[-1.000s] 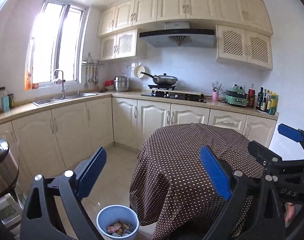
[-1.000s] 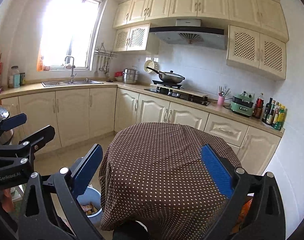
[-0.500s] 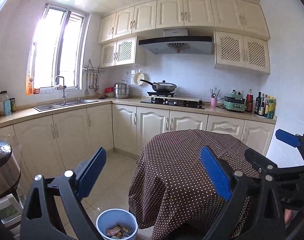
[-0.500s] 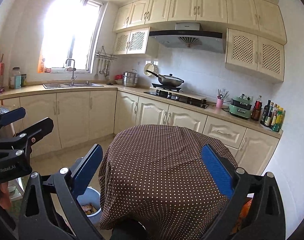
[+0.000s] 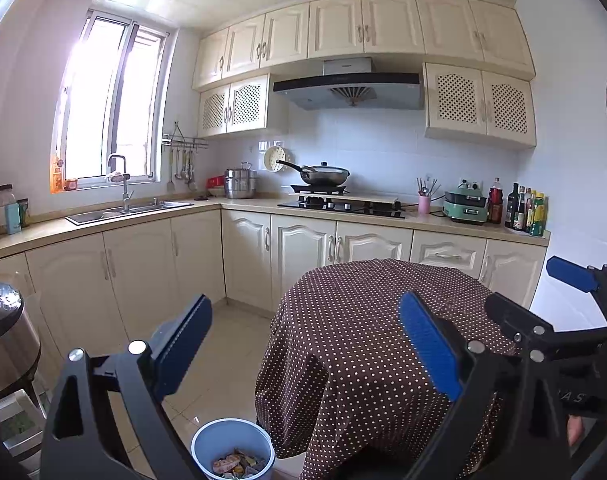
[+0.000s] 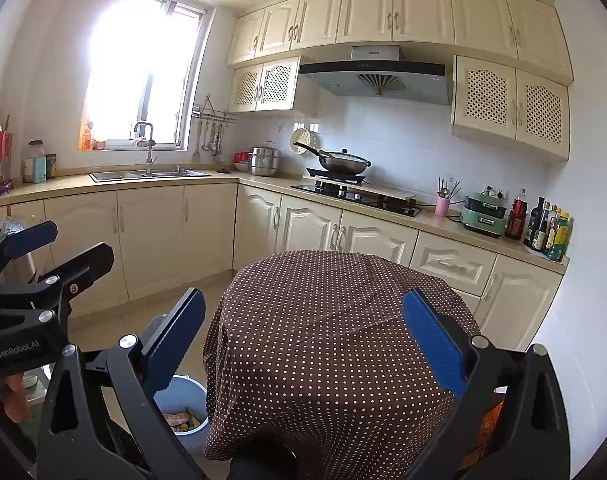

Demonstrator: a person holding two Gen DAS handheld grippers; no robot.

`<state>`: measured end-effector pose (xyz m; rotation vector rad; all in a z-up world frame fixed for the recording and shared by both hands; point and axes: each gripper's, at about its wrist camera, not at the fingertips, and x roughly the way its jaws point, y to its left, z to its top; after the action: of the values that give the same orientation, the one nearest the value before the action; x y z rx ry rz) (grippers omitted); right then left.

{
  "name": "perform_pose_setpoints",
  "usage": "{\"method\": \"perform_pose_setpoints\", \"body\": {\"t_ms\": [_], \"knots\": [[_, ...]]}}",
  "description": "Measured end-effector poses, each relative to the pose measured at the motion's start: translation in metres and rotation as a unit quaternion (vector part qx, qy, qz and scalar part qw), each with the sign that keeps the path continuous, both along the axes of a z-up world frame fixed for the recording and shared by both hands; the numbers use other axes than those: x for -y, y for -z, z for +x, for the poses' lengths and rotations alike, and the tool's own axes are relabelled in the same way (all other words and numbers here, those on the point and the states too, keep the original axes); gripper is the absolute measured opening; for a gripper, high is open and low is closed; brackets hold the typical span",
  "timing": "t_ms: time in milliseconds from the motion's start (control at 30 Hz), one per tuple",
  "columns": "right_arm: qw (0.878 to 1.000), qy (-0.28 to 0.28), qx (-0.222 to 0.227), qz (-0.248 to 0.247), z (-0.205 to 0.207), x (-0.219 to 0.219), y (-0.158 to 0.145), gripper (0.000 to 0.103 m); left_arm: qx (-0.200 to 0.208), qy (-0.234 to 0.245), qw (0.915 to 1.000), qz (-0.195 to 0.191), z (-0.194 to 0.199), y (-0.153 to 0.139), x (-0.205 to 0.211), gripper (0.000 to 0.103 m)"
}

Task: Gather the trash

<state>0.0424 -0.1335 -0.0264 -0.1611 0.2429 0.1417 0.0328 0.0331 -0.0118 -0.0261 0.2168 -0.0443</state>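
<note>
Trash [image 5: 234, 465], wrappers perhaps, lies in the blue bin [image 5: 207, 434] on the floor beside the dotted tabletop [image 5: 363, 320]; left hand-held gripper [image 5: 303, 344] and right hand-held gripper [image 6: 303, 340] both gape, empty.

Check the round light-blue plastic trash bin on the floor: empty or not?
Not empty. The round light-blue plastic trash bin stands upright beside the brown polka-dot tablecloth, with crumpled wrappers covering its bottom; mostly unfilled.
</note>
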Motion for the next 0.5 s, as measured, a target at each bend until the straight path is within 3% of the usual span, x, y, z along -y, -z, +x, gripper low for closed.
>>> {"method": "perform_pose_setpoints", "body": {"t_ms": [500], "knots": [[1.0,-0.004,-0.003,0.003,0.0003,0.0,-0.0011,0.096,-0.002,-0.001,1.0,0.003,0.0013,0.0007,-0.0001,0.093]]}}
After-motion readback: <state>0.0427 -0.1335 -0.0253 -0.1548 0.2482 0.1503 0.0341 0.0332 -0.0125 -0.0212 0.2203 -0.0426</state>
